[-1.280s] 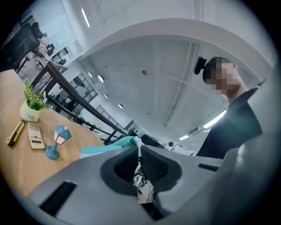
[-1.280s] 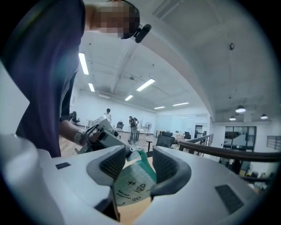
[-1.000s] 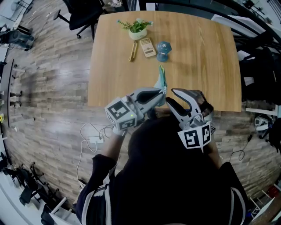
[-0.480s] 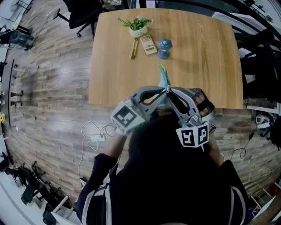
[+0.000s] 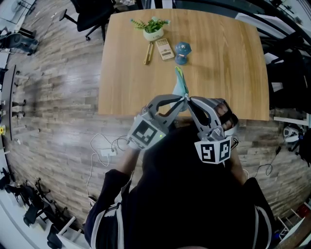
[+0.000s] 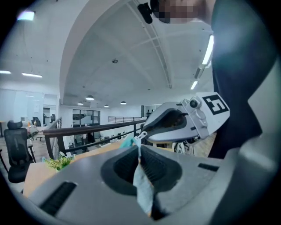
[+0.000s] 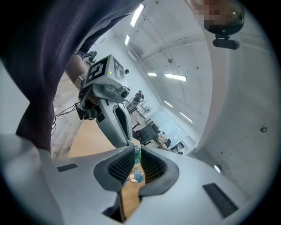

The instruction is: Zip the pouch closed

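A teal pouch (image 5: 180, 85) hangs in the air over the near edge of the wooden table (image 5: 228, 73). My left gripper (image 5: 183, 98) is shut on its near end; in the left gripper view the fabric (image 6: 142, 189) sits pinched between the pads of my left gripper (image 6: 139, 156). The white zipper pull (image 6: 139, 137) sticks up just beyond them. My right gripper (image 5: 189, 100) meets the left tip to tip, and its jaws are closing. In the right gripper view a narrow gap still shows at my right gripper (image 7: 137, 154), with a bit of teal at its tips.
At the table's far side stand a small potted plant (image 5: 152, 30), a tan box (image 5: 164, 49), a gold stick (image 5: 147, 53) and a blue object (image 5: 182, 52). An office chair (image 5: 92, 14) stands at the far left corner. Cables (image 5: 104, 151) lie on the wood floor.
The right gripper swung left until its tips met the left gripper's, and its jaws narrowed from wide open. The left gripper rolled, still holding the pouch.
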{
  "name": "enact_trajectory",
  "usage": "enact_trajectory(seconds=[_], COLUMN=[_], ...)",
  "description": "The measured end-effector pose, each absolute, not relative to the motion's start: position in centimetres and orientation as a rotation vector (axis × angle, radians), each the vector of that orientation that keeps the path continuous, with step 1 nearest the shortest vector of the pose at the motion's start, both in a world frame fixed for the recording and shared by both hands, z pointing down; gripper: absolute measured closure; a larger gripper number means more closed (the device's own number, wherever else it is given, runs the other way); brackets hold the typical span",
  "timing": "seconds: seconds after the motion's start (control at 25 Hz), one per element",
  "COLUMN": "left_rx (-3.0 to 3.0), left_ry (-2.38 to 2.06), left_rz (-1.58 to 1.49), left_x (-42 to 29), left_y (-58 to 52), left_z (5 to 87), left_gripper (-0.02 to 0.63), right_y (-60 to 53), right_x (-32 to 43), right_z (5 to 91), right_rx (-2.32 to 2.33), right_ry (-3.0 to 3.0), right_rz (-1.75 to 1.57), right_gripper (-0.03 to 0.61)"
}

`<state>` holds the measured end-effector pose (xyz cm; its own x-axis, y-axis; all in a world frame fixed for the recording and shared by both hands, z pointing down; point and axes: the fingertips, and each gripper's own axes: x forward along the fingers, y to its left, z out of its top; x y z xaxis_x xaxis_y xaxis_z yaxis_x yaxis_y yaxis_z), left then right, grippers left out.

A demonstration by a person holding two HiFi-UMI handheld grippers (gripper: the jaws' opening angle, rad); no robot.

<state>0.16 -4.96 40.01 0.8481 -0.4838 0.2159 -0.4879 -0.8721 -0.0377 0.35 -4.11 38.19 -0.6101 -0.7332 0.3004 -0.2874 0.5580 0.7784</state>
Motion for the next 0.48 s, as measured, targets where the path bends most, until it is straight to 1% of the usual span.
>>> enact_trajectory(seconds=[0.32, 0.48], left_rx=[3.054, 3.057], left_ry=[-0.773, -0.781], left_rz=[0.395, 0.372], left_x=[0.91, 1.1], left_y=[-4.05, -4.02], left_z=[39.81, 39.49], left_gripper=[0.6, 0.6], right_y=[-3.7, -3.65], right_x=[0.4, 0.53], right_z=[37.84, 37.51], right_rx=[0.827, 0.843], right_ry=[-2.199, -2.209], right_rz=[-0.915, -0.918], right_gripper=[0.526, 0.546])
